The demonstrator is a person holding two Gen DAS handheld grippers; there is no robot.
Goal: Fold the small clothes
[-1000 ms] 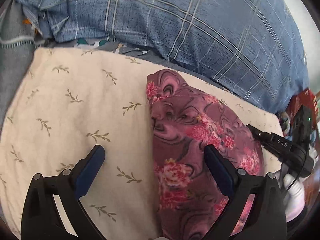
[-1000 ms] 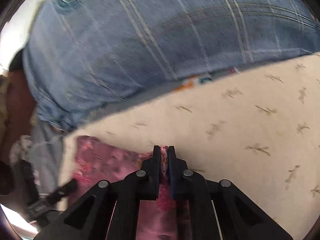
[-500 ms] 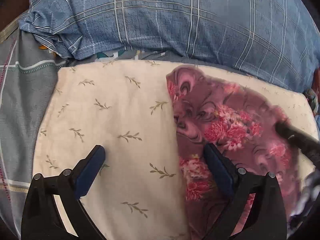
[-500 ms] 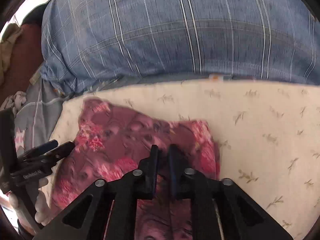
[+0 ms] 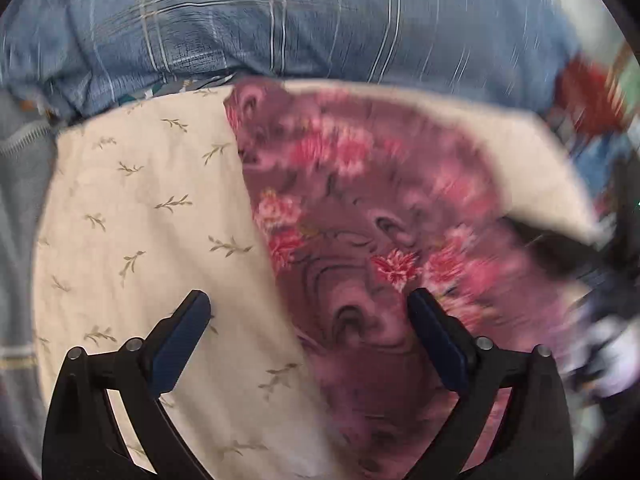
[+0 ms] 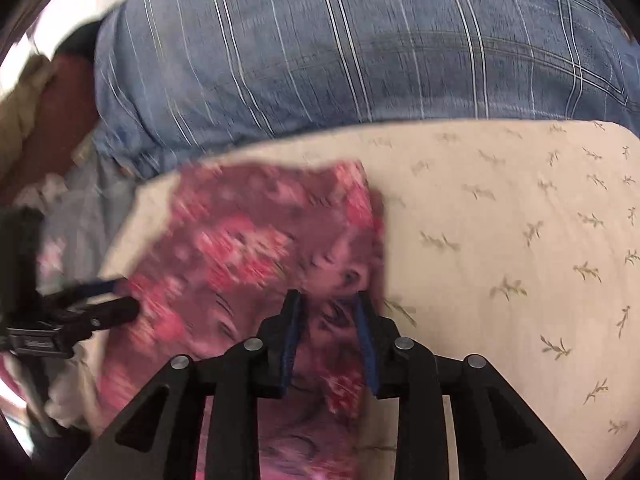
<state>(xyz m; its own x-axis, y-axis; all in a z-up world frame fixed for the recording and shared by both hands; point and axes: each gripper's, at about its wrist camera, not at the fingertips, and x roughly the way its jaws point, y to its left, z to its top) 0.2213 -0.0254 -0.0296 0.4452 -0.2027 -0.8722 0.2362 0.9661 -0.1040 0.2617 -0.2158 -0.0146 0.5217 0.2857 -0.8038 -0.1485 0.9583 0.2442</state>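
A purple garment with pink flowers point(image 5: 360, 208) lies spread on a cream cushion with leaf sprigs point(image 5: 140, 220). My left gripper point(image 5: 308, 312) hangs open over the garment's left edge, one finger above the cushion and the other above the cloth, holding nothing. In the right wrist view the garment point(image 6: 256, 248) covers the left part of the cushion point(image 6: 500, 220). My right gripper point(image 6: 328, 304) is over the garment's right edge and its jaws are opening. Cloth shows in the gap, but the pads are off it. The left gripper point(image 6: 116, 298) shows at the garment's far side.
A large blue plaid pillow point(image 5: 280, 20) lies along the cushion's far edge, also seen in the right wrist view point(image 6: 360, 40). Grey bedding point(image 5: 20, 200) borders the cushion on the left. Blurred red and dark items point(image 5: 592, 92) sit past the cushion's right corner.
The right gripper was shut on the garment's edge and carried it across the cushion; now its jaws have parted. The garment lies spread wider. The left gripper stayed open and shifted sideways.
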